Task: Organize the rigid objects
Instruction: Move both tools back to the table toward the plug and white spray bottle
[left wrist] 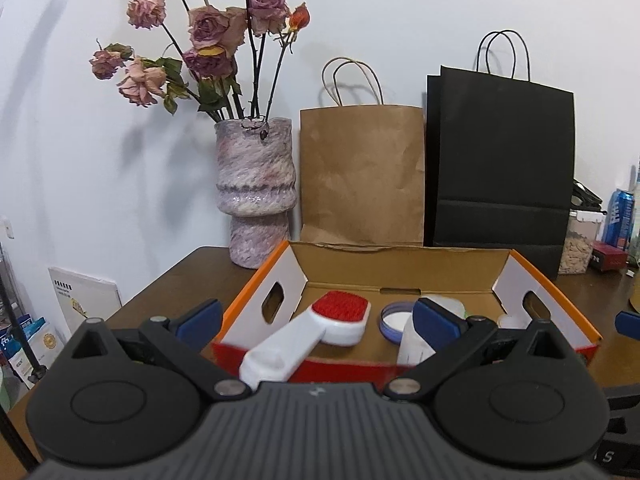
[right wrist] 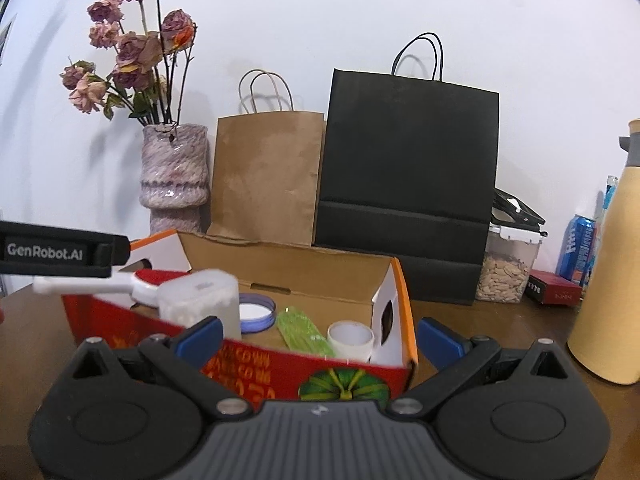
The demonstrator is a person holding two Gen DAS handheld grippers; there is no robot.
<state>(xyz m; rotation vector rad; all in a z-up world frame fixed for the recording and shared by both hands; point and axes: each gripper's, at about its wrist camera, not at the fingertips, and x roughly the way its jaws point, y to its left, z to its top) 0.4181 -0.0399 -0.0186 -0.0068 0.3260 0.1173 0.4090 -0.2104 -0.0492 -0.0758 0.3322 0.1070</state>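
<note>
An open cardboard box [left wrist: 400, 270] with orange edges and a red front stands on the brown table; it also shows in the right wrist view [right wrist: 288, 268]. In it lie a white lint brush with a red pad [left wrist: 320, 326], a purple-rimmed lid [left wrist: 394, 320], a frosted white container [right wrist: 200, 300], a green item [right wrist: 302, 330] and a small white cup [right wrist: 350, 338]. The brush handle sticks out over the box's front wall. My left gripper [left wrist: 318, 320] is open just above the box front, the brush between its fingers but untouched. My right gripper [right wrist: 320, 338] is open and empty before the box's right front corner.
A pink vase of dried roses [left wrist: 256, 188], a brown paper bag [left wrist: 362, 176] and a black paper bag [left wrist: 500, 168] stand behind the box. At the right are a jar of seeds [right wrist: 506, 268], a blue can [right wrist: 578, 248], a red packet [right wrist: 554, 286] and a tall yellow flask [right wrist: 612, 280].
</note>
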